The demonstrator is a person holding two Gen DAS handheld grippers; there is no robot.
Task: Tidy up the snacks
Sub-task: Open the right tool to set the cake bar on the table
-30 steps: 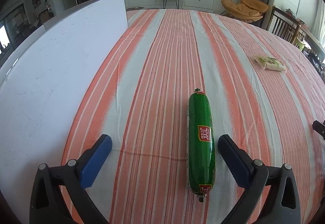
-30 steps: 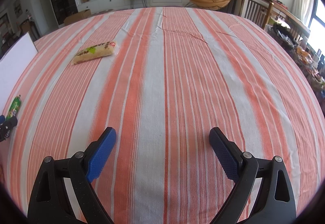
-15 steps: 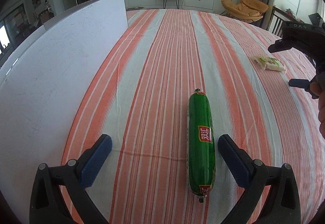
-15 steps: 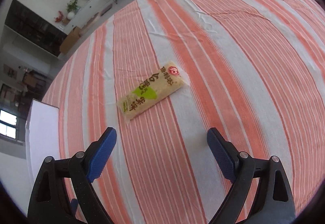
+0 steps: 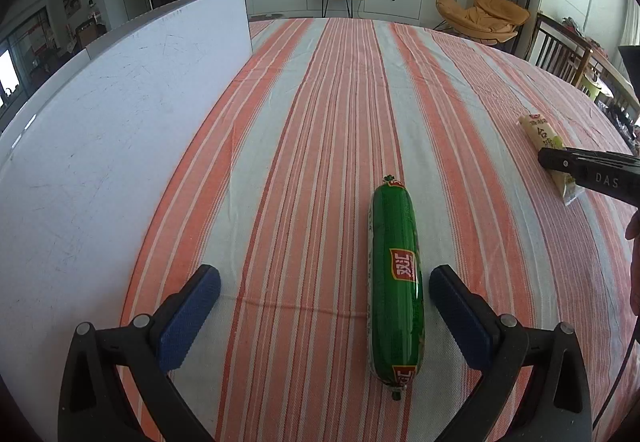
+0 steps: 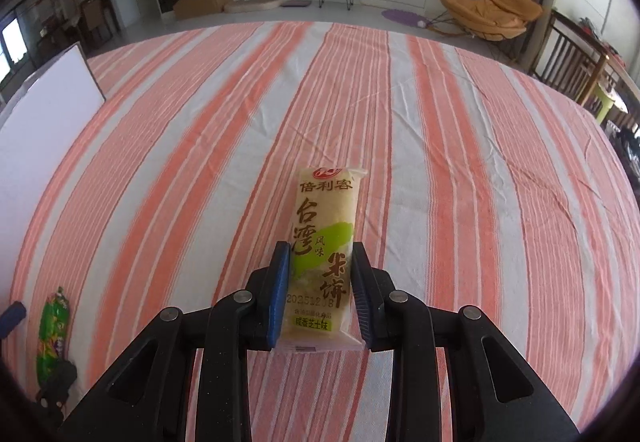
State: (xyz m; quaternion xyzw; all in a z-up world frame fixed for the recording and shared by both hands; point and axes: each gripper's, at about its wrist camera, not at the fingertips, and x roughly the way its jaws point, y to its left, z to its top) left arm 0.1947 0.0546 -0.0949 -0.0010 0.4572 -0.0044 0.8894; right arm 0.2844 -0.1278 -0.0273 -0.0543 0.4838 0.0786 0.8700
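Observation:
A green sausage stick [image 5: 396, 282] lies lengthwise on the striped tablecloth, between the fingers of my left gripper [image 5: 325, 280] but nearer the right finger. That gripper is open and touches nothing. My right gripper [image 6: 319, 256] is shut on the near half of a pale yellow rice cracker packet [image 6: 325, 238], which lies on the cloth. In the left wrist view the packet [image 5: 541, 129] sits far right with the right gripper's black finger [image 5: 588, 173] over it. The sausage also shows at the lower left of the right wrist view [image 6: 53, 326].
A tall white board [image 5: 112, 113] stands along the left side of the table; it also shows in the right wrist view [image 6: 44, 121]. The orange and white striped cloth [image 5: 340, 101] covers the table. Chairs and a railing stand beyond the far right edge.
My right gripper moved up to the rice cracker packet and closed on it. My left gripper and the sausage have not moved.

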